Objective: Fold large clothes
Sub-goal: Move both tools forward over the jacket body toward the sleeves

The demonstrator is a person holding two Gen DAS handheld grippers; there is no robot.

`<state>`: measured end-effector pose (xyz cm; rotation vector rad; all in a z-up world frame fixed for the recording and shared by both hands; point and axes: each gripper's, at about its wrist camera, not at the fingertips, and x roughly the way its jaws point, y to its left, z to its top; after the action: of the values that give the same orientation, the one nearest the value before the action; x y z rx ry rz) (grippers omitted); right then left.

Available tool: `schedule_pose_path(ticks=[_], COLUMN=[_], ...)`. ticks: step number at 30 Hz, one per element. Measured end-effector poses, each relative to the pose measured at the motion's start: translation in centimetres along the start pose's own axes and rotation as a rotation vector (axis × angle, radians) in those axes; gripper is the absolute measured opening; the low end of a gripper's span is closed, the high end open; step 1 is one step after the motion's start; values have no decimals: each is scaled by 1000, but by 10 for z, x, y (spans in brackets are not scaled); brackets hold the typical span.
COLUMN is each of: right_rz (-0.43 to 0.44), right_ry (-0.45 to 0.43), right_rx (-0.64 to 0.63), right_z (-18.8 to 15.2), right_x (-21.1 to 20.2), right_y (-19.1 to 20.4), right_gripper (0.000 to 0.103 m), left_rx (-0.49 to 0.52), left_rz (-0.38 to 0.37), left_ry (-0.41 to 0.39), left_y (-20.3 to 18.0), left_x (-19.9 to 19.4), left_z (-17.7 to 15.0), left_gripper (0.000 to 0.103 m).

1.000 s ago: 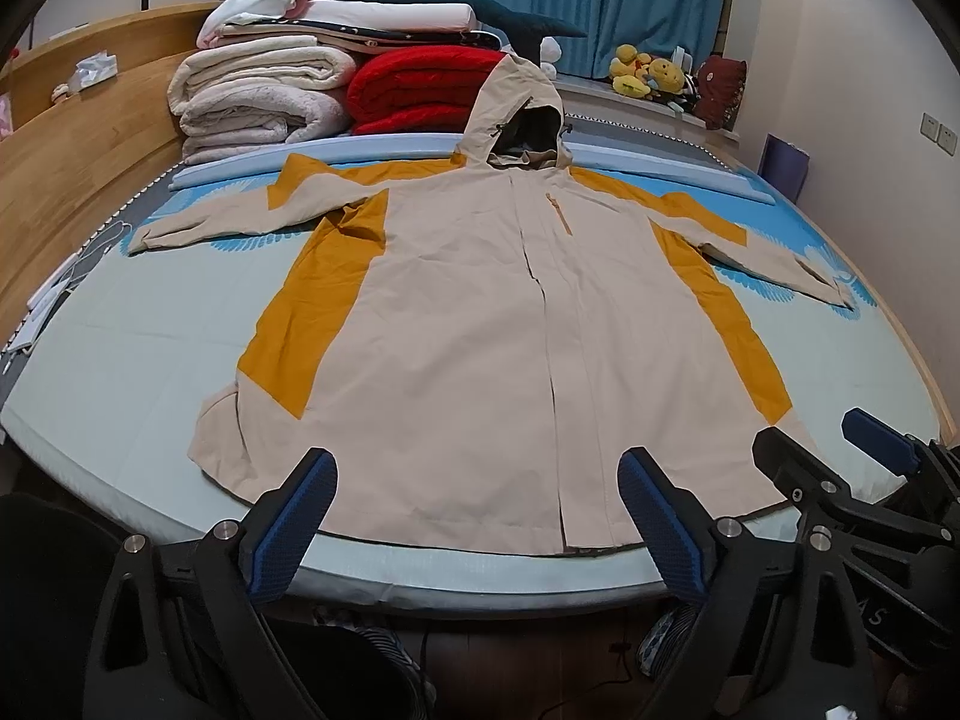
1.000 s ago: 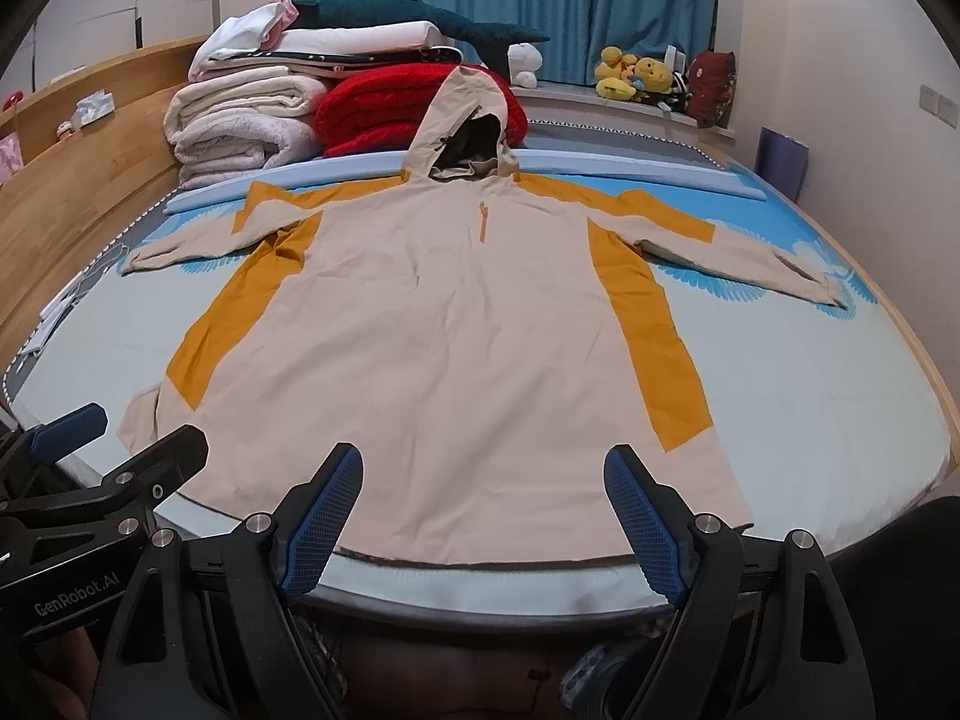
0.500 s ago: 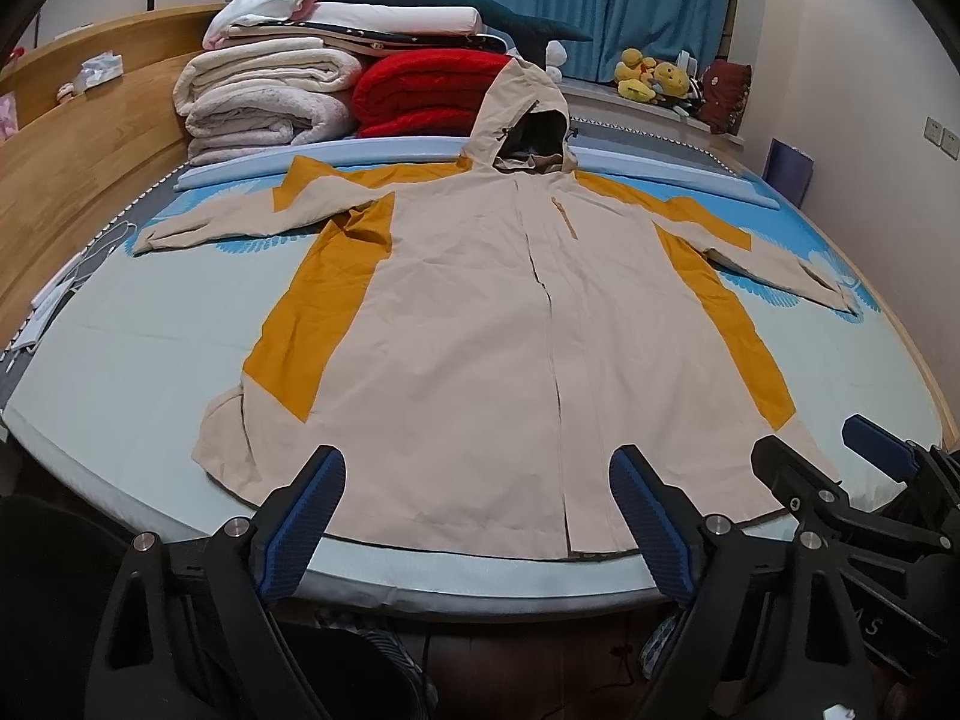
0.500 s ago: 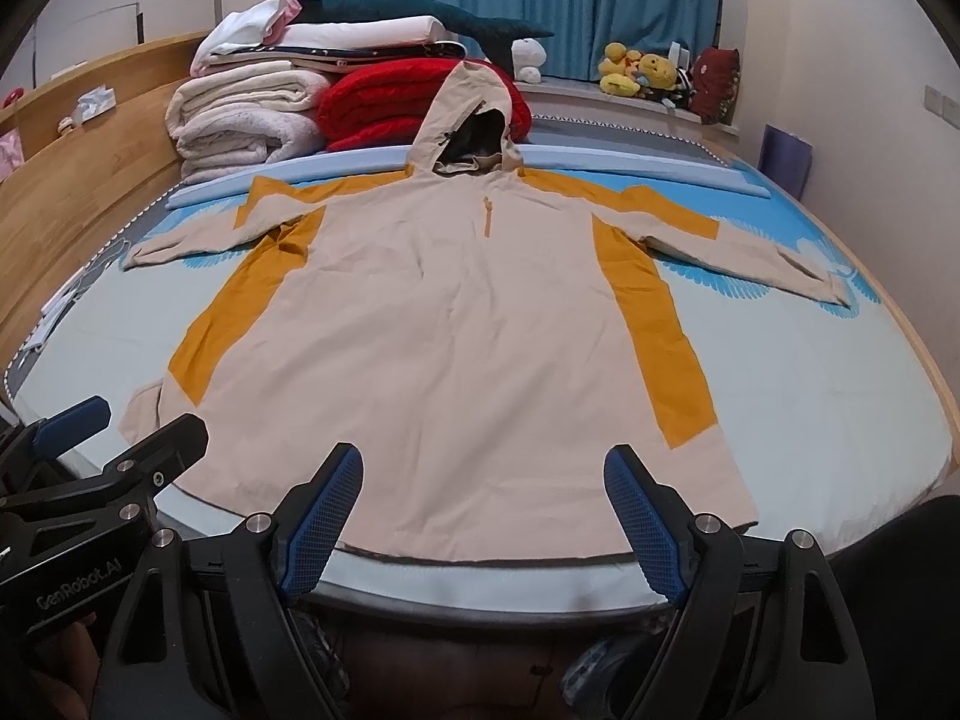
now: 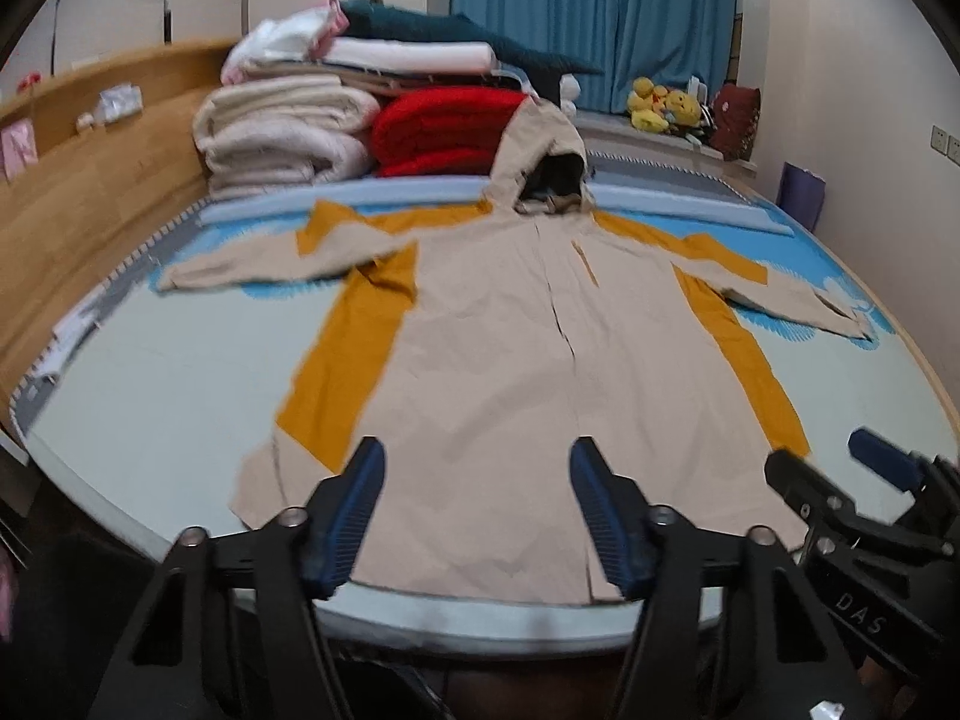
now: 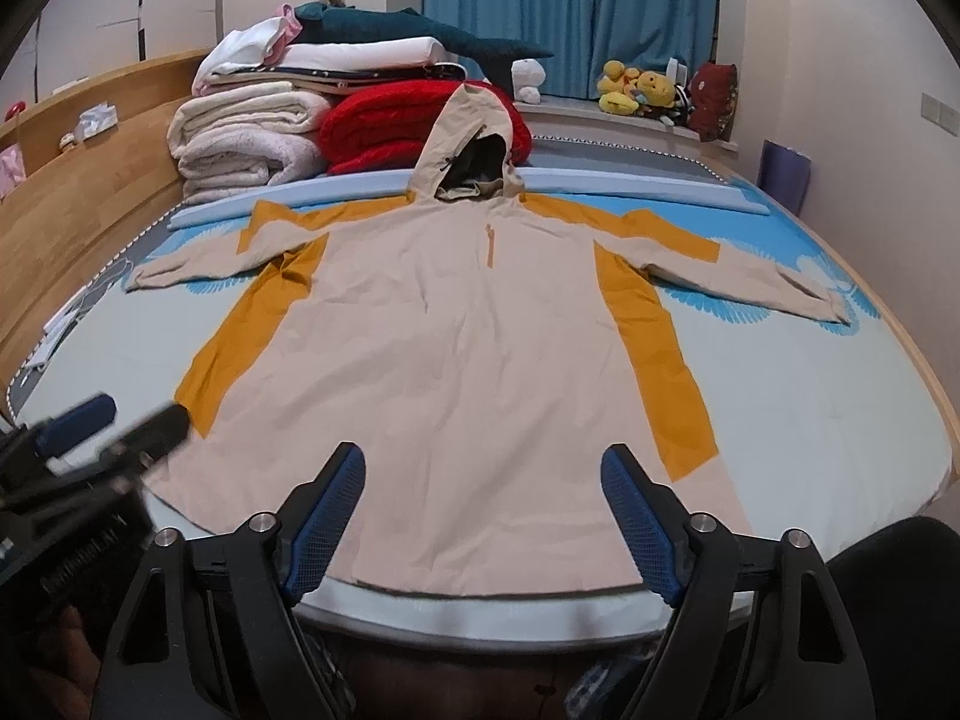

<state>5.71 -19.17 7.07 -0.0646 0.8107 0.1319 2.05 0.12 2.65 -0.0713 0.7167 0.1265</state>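
Tongs both wide, holding nothing: my left gripper (image 5: 477, 504) and right gripper (image 6: 483, 507) hover at the near bed (image 6: 840, 408) edge over the hem. Beige-and-mustard hooded jacket (image 6: 474, 360) lies flat, sleeves spread, hood toward stacked blankets (image 6: 252, 138).

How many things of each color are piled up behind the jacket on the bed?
Red folded blankets: 1
Cream folded blankets: 1
White folded bedding: 1
Dark teal plush: 1
Pink-and-white bundle: 1
Total: 5, counting each pile as one; layers within piles are hard to separate.
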Motion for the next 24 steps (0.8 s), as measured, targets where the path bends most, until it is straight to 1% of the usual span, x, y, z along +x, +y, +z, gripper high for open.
schedule_pose_path(ticks=[1, 2, 4, 6, 9, 13, 15, 17, 20, 24], right_rz=[10, 24, 52, 69, 71, 62, 64, 60, 41, 20], right_ry=[0, 2, 4, 5, 8, 17, 23, 14, -34, -118], right_rx=[4, 11, 19, 21, 33, 56, 72, 80, 72, 82], right_z=[1, 3, 6, 9, 11, 13, 16, 23, 43, 85], right_x=[1, 2, 3, 4, 5, 7, 8, 9, 8, 14], right_y=[-1, -2, -5, -6, -11, -14, -17, -19, -22, -31], right_gripper=[73, 70, 57, 52, 45, 40, 37, 37, 37, 39], left_rx=[5, 12, 15, 7, -7, 22, 42, 40, 22, -1], left_rz=[4, 6, 8, -5, -36, -65, -61, -66, -65, -40], left_ry=[-15, -20, -34, -37, -46, -85, -98, -99, -106, -127], left_y=[1, -1, 0, 0, 0, -5, -11, -8, -1, 9], left_x=[-4, -5, -11, -16, -24, -22, -17, -7, 7, 32], left_z=[6, 6, 19, 30, 41, 46, 50, 55, 70, 97], left_gripper=[52, 51, 49, 48, 47, 47, 45, 42, 40, 40])
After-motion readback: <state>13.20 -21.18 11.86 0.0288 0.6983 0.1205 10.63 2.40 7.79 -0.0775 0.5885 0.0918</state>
